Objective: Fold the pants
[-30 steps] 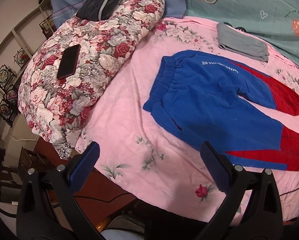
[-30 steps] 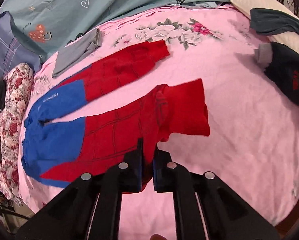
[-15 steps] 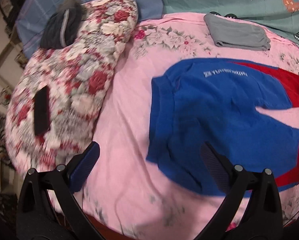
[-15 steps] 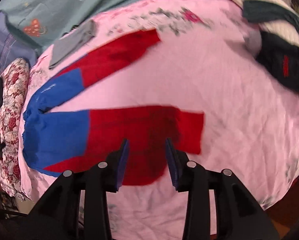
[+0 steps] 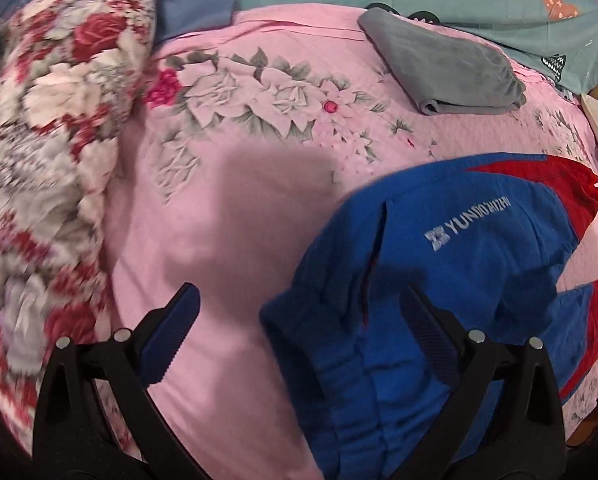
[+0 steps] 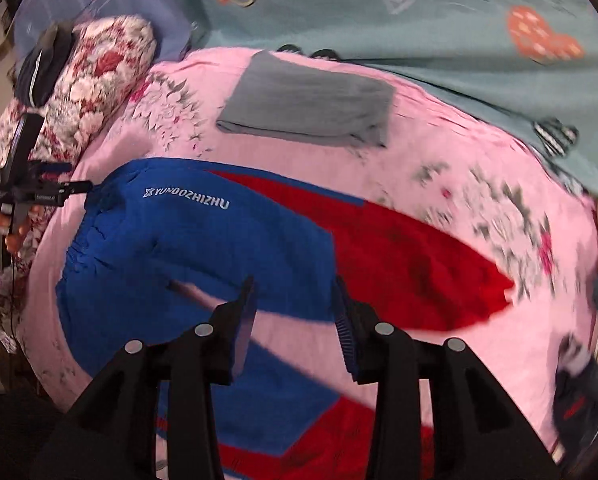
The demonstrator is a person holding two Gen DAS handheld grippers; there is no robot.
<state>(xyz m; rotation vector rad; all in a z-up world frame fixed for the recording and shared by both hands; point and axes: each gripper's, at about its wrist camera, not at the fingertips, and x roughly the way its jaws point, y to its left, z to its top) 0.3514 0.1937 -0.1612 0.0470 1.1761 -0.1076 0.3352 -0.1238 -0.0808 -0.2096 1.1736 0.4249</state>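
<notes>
While the pants [image 5: 451,280] are lying spread on the bed [image 5: 235,216], we're hovering both tools empty, left tool [image 5: 299,336] wide, right tool [image 6: 295,320] opening; grabbing one layer risks a crooked fold.

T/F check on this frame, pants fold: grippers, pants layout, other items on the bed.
1. The left hand-held gripper is open, holding nothing. True.
2. The right hand-held gripper grips a red leg. False: its jaws are opening with nothing between them.
3. The pants lie folded in half. False: the legs lie spread apart.
4. A folded grey garment lies beyond the pants. True.
5. The pants waistband is red. False: blue.
</notes>
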